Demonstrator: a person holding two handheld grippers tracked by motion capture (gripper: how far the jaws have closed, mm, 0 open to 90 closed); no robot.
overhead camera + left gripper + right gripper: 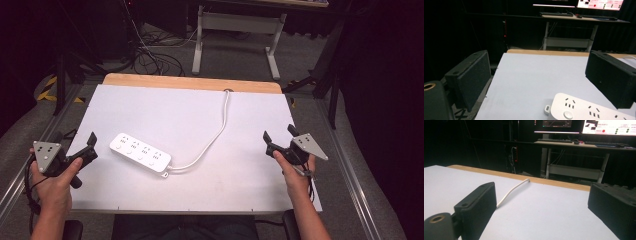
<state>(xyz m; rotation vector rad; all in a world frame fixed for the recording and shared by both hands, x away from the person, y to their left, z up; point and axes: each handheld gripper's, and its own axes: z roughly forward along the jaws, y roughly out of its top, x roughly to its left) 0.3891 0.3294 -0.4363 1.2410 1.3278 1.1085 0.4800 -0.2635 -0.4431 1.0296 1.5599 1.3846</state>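
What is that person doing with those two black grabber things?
A person sits at a white table with a grabber tool in each hand. The left gripper hangs near the end of a white power strip, jaws open and holding nothing. The right gripper waits at the other side of the table, also open and holding nothing. The strip's cord runs to the table's far edge. Nothing has been picked up.

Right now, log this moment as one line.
left gripper: open, empty | right gripper: open, empty | power strip: flat on table, untouched | cord: runs to far edge
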